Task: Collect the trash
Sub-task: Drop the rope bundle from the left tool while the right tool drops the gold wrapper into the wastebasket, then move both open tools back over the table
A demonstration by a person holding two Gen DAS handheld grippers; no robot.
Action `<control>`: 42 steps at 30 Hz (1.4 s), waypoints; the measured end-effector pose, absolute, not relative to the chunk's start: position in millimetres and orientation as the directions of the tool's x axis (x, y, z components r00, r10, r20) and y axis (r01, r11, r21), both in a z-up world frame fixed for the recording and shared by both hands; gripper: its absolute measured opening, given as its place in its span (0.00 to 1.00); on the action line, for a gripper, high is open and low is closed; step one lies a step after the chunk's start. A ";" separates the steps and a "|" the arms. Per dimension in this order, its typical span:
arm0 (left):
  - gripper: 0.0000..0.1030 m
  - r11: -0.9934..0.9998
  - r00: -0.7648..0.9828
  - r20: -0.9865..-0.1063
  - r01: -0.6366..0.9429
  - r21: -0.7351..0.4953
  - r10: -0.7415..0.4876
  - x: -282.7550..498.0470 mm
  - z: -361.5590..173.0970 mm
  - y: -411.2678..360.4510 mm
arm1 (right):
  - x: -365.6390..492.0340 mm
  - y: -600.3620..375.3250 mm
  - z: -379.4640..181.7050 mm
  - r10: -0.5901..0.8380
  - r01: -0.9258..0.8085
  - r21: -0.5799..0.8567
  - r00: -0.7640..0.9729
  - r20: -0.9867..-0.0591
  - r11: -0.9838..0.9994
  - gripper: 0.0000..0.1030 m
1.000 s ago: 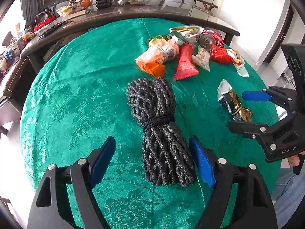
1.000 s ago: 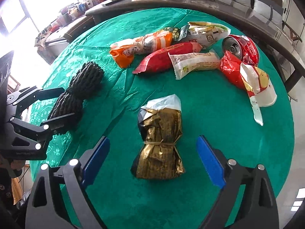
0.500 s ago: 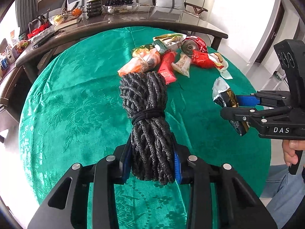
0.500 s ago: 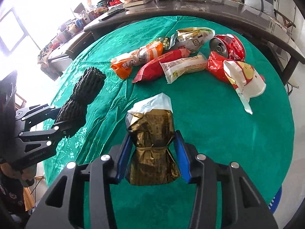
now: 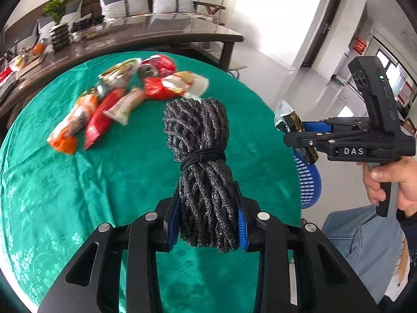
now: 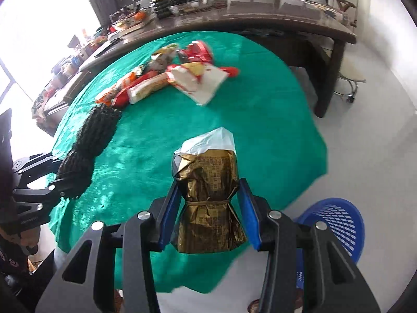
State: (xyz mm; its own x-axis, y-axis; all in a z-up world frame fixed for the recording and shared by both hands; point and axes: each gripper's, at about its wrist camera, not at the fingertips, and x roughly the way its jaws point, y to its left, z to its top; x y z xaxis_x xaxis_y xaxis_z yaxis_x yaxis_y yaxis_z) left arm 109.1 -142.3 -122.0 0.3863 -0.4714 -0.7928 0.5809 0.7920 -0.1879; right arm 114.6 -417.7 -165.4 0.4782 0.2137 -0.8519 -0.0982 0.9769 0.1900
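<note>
Left gripper (image 5: 207,224) clamped on dark rope bundle (image 5: 200,156), lifted over green tablecloth (image 5: 78,182); wrapper pile (image 5: 125,96) far beyond the jaws. Right gripper (image 6: 209,214) clamped on gold foil packet (image 6: 208,195); blue basket (image 6: 336,224) right of the jaws, path clear.

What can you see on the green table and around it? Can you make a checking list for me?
Surface: round table with green cloth.
Job's things: dark rope bundle and gold wrapper bundle, both lifted; wrappers and a red can piled at the far side.
Clutter: nothing seen beyond the trash.
Grippers: left gripper shut on the rope bundle; right gripper shut on the gold wrapper bundle.
Cables: nothing seen.
Surroundings: blue basket on the floor by the table; long dark table behind.
</note>
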 end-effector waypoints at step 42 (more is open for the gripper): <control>0.82 0.604 0.117 -0.884 0.769 -0.208 -0.453 100.6 -270.5 -506.9 | 42.3 -699.3 -261.2 0.068 0.390 0.286 0.486 -0.872 0.875 0.72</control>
